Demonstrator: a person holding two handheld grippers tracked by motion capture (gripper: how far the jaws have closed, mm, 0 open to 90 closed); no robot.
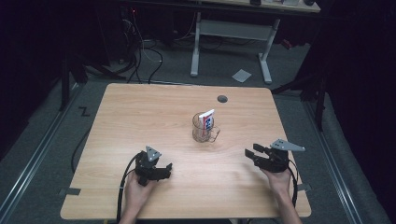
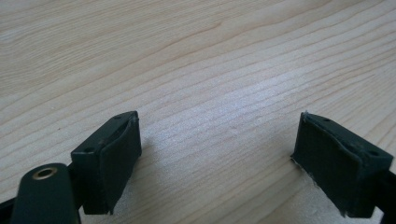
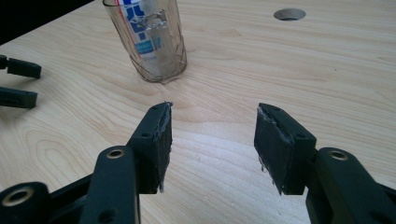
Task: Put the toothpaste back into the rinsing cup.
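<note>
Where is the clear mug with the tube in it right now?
In the high view the clear mug stands upright near the middle of the table, just nearer the person than the round cable hole, ahead of and between both grippers.

The worktop (image 1: 154,107) is a pale wood-grain board with rounded corners. A clear plastic mug (image 1: 204,128) stands upright near its middle, handle turned toward the person's right, with a white and blue tube (image 1: 206,120), possibly toothpaste, leaning inside. A round cable hole (image 1: 222,98) sits in the surface just beyond the mug, toward the far edge. Grey tape tabs (image 1: 69,191) stick out at the near corners.
</note>
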